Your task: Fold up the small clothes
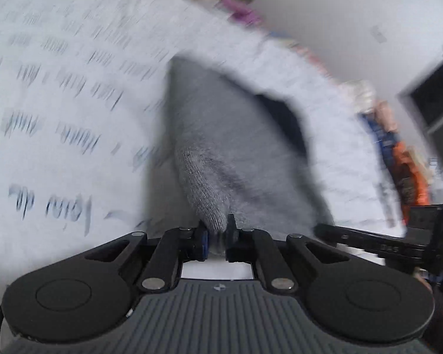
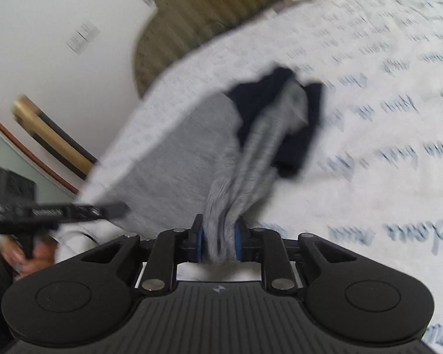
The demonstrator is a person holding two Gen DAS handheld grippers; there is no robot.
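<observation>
A small grey knit garment (image 1: 221, 135) with a dark navy part (image 1: 283, 124) lies on a white sheet. My left gripper (image 1: 217, 230) is shut on a grey corner of it, fabric pinched between the blue pads. In the right wrist view the same grey garment (image 2: 177, 153) stretches toward its navy part (image 2: 304, 135). My right gripper (image 2: 220, 233) is shut on a bunched, twisted strip of the grey cloth. The two grippers sit close together: the right one shows at the edge of the left view (image 1: 398, 242), the left one (image 2: 59, 211) at the left of the right view, held by a hand (image 2: 23, 253).
The white sheet with blue handwriting print (image 1: 59, 88) covers the bed. An olive striped cushion or headboard (image 2: 192, 14) and a purple item (image 1: 242, 14) lie at its far end. Colourful packets (image 1: 398, 153) line one bed edge. A gold tube (image 2: 53, 135) leans by the wall.
</observation>
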